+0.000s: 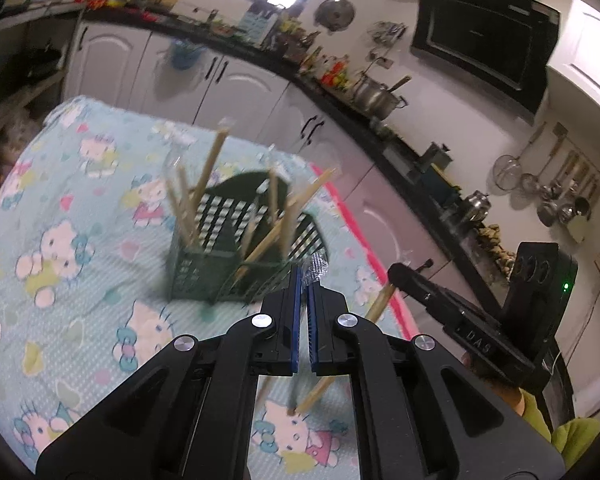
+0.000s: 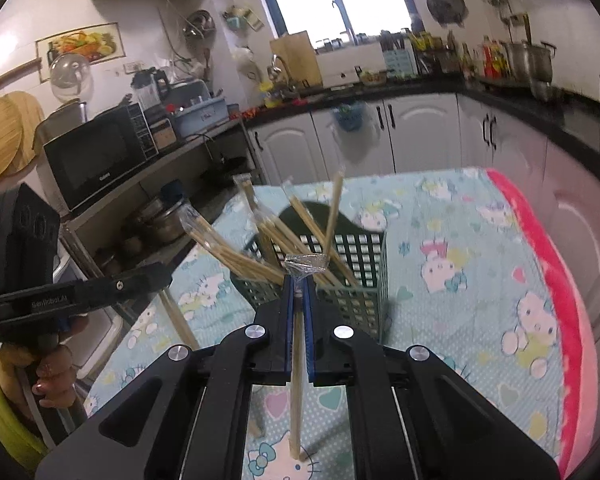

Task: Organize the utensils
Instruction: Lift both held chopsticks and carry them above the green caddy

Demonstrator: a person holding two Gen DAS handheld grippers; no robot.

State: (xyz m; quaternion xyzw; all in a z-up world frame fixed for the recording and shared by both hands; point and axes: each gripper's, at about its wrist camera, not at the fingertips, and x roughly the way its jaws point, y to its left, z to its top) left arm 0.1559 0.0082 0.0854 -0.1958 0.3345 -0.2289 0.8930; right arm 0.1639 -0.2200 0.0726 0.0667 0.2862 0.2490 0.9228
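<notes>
My right gripper [image 2: 299, 280] is clamped on a wrapped chopstick pair [image 2: 296, 380], its long axis hanging almost straight down. My left gripper [image 1: 304, 276] pinches another wrapped pair [image 1: 320, 392], slanted under it. The green basket [image 2: 352, 264], bristling with chopsticks, sits just ahead and below on the bench [image 2: 460, 240]. I judge the right one nearer, with open room above the rim.
</notes>
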